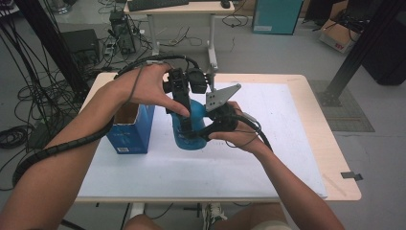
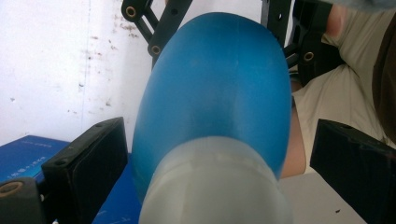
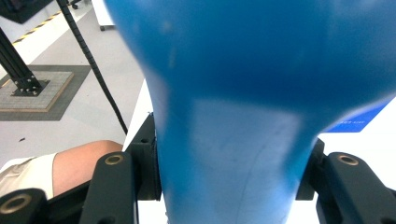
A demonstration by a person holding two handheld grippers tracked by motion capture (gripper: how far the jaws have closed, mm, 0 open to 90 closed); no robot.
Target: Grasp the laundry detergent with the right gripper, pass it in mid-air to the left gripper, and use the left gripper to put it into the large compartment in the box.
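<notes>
1. Blue rubbery plastic sits between the jaws of our right claw [image 3: 229, 186]: in the right gripper view both black jaws press against the narrow neck of the blue bulb-shaped object [image 3: 243, 93], so this claw is clamped on it.
2. Our left claw [image 2: 215, 168] has its jaws spread to either side of the same object [image 2: 215, 93]. In the left gripper view there is a clear gap between the right jaw and the blue body, and the left jaw stands just beside it without visibly pressing, so we read this claw as open around it. A pale translucent collar [image 2: 215, 186] wraps the near end of the object.
3. From the high view, the left claw [image 1: 184, 112] comes down on the blue object [image 1: 189, 134] from above, while the right claw [image 1: 210, 129] reaches in from the right at its lower part.
4. That object stands upright on the white sheet [image 1: 268, 143] covering the worktop [image 1: 330, 158], roughly at its middle.
5. Just to its left, a blue carton [image 1: 129, 136] stands open-topped on the sheet, near but apart from the object.
</notes>
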